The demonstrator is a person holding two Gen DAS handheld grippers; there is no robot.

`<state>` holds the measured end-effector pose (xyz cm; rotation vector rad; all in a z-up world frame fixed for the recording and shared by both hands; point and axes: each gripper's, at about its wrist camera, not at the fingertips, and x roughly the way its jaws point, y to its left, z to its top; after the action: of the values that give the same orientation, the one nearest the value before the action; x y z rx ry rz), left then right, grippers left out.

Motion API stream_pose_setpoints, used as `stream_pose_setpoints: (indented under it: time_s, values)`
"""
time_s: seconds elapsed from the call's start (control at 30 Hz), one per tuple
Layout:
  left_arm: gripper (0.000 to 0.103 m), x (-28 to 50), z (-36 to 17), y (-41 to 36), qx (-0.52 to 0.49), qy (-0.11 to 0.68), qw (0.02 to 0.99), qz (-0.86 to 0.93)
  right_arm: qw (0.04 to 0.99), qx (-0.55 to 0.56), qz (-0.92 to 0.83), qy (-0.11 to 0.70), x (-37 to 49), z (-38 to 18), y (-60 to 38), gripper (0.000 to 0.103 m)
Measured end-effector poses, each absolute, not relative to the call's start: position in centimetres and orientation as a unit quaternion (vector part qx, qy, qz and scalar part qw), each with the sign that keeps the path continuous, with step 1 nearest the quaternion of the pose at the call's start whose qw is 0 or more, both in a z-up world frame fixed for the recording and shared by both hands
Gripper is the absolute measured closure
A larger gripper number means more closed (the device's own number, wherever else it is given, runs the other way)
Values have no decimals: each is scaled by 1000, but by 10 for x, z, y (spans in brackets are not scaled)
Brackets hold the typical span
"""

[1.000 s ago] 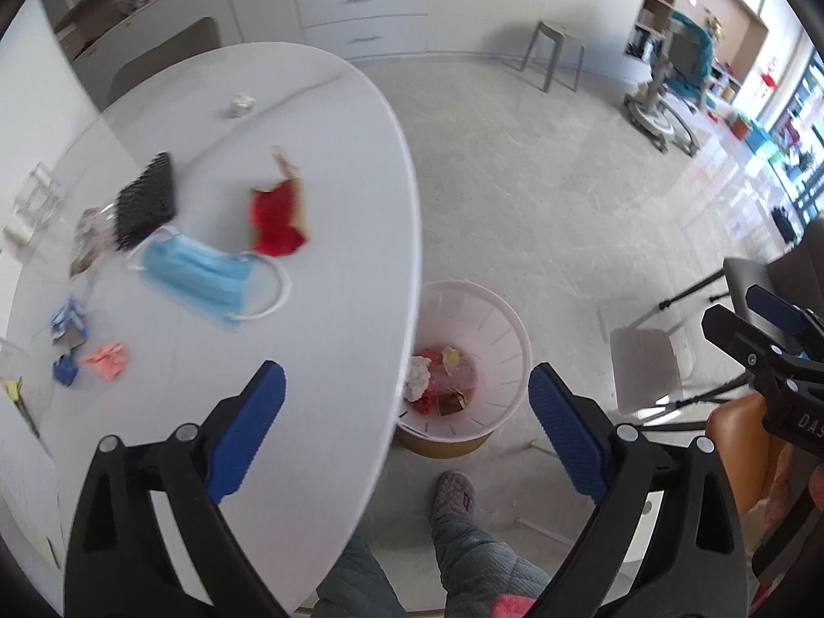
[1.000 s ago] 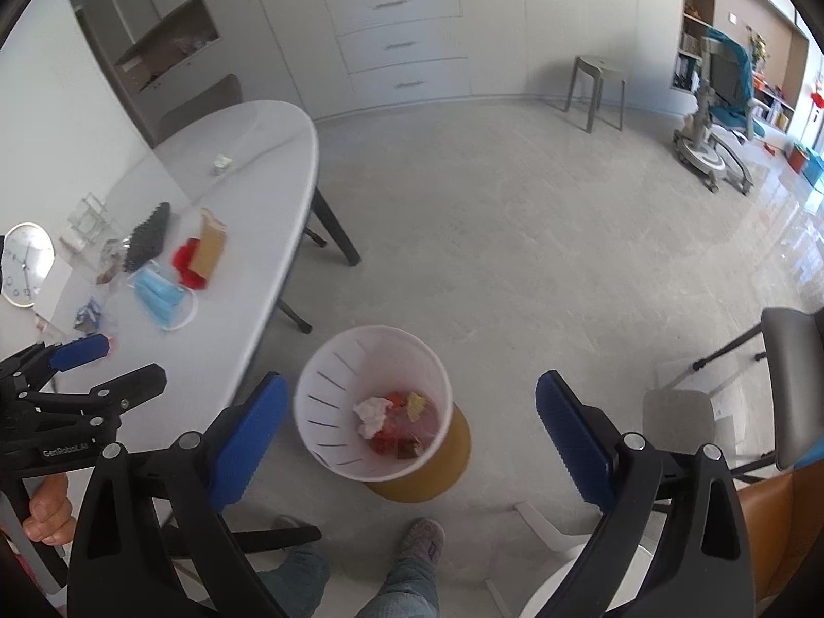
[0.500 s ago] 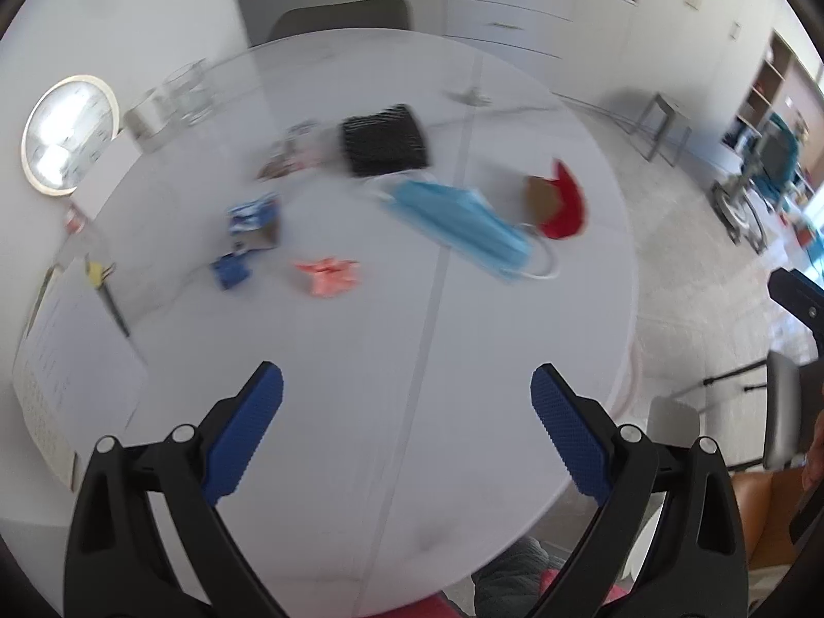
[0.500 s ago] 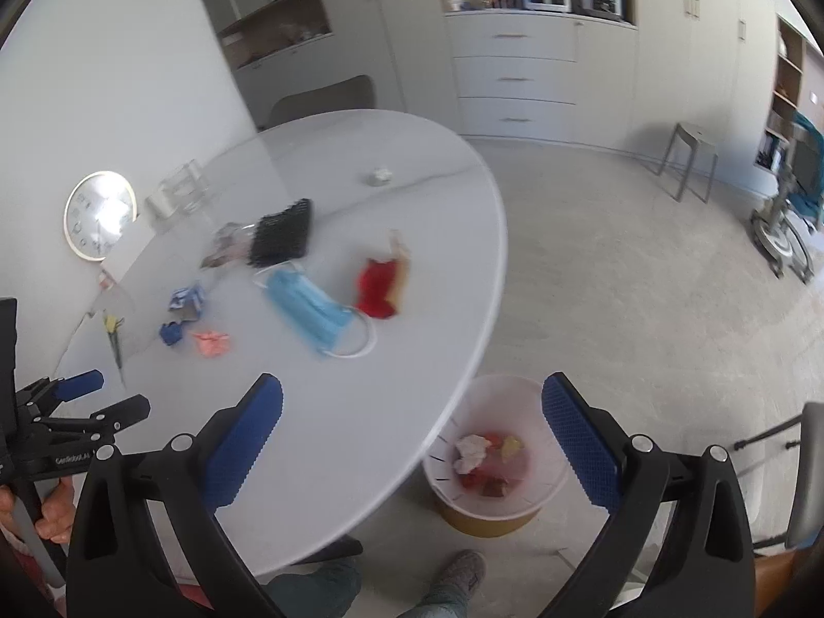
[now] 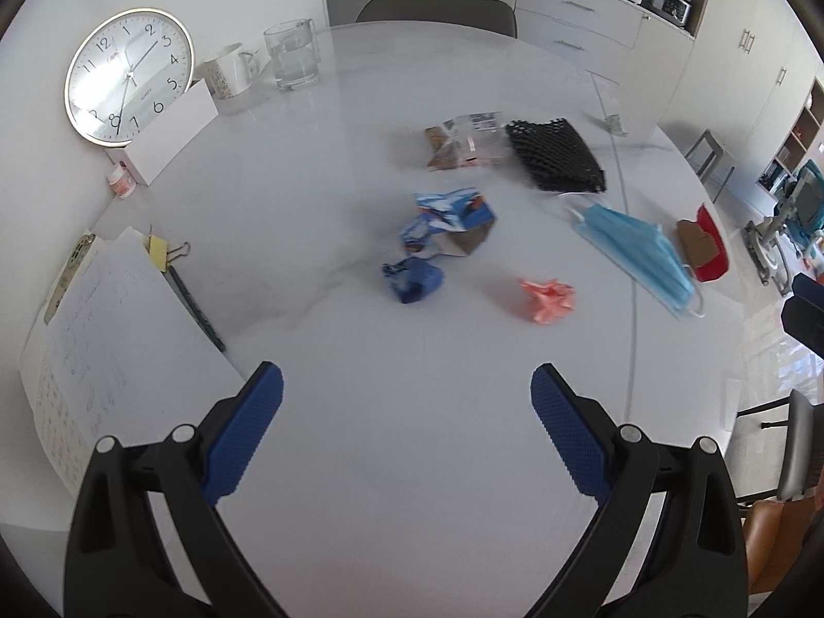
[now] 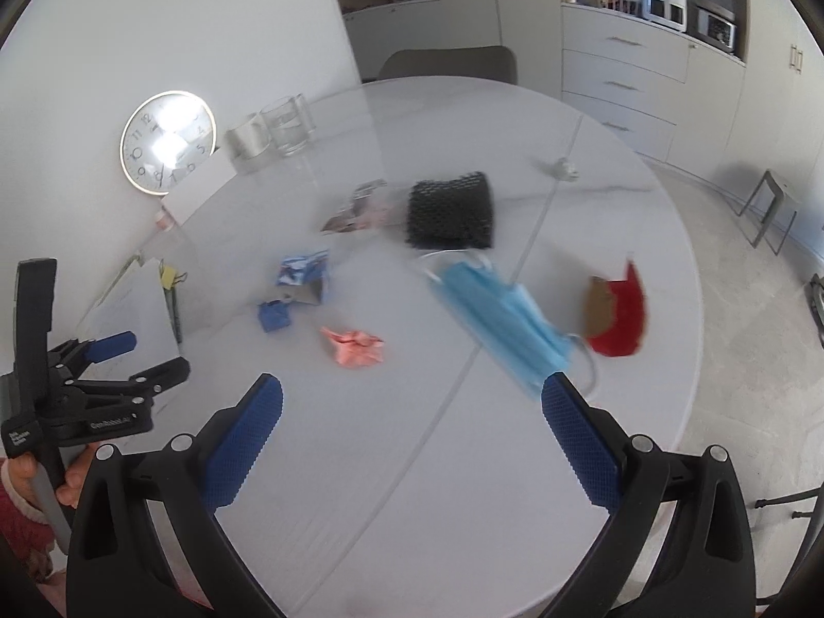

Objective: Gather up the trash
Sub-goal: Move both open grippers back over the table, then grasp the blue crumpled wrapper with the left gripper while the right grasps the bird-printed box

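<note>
Both grippers are held above the near part of the white table (image 5: pixel 412 463). The left gripper (image 5: pixel 407 401) is spread wide, nothing between its blue pads (image 5: pixel 247 432); the right gripper (image 6: pixel 412 407) is likewise wide open and empty.

Trash is scattered across the middle of the table:
- blue wad (image 5: pixel 412 280), just beside a torn blue carton (image 5: pixel 453 221)
- pink wad (image 5: pixel 548 298), to the right of the blue wad, apart from it
- face mask (image 5: pixel 636 252), its far end near black mesh (image 5: pixel 559 154)
- red wrapper (image 5: pixel 705 247) beside the mask, close to the table edge
- clear packet (image 5: pixel 463 141), touching the mesh

A clock (image 5: pixel 129 74), mug (image 5: pixel 229 69) and glass jug (image 5: pixel 293 54) are seen by the wall; papers (image 5: pixel 113 329) lie at left.
</note>
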<state>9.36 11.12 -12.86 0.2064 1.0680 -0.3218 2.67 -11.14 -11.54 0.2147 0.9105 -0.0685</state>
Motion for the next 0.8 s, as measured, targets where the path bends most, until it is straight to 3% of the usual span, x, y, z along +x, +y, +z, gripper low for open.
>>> stream_pose_setpoints:
  time_s: [0.4, 0.7, 0.8]
  values:
    - [12, 165, -199, 97, 42, 538, 830, -141, 874, 55, 3, 482, 92, -128, -73, 3]
    - [38, 196, -235, 79, -6, 575, 816, -51, 859, 19, 82, 505, 145, -146, -95, 3]
    - [56, 198, -239, 75, -16, 582, 812, -30, 853, 8, 122, 508, 162, -152, -101, 3]
